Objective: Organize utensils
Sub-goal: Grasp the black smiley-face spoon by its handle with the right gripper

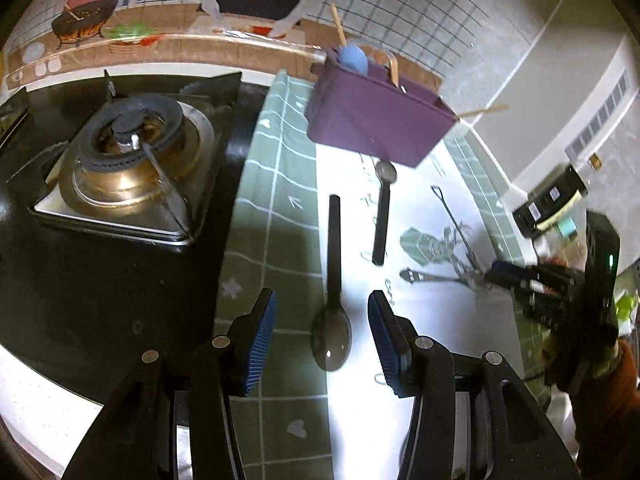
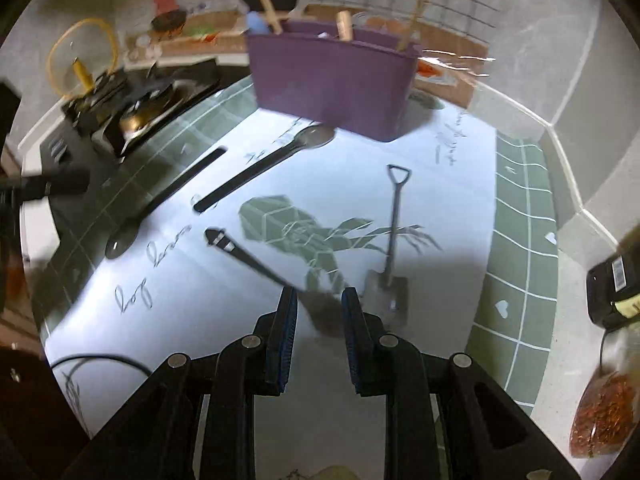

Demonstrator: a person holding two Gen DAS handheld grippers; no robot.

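Blue-padded fingers (image 1: pixel 262 336) of the left gripper (image 1: pixel 322 330) stand apart, straddling the bowl of a black spoon (image 1: pixel 333 280) without touching it. That spoon lies on the bench (image 2: pixel 520 240) well in front of the purple caddy (image 2: pixel 332 80), the landmark for everything else. Already standing in the caddy are several wooden-handled utensils (image 2: pixel 268 8). Four pieces remain on the bench: a second spoon (image 2: pixel 272 160) just before the caddy, a shovel-shaped spoon (image 2: pixel 390 260), and a dark-handled utensil (image 2: pixel 248 254). The right gripper (image 2: pixel 318 320) has its fingers apart around this last one, not yet clamped. I judge the task roughly half finished.
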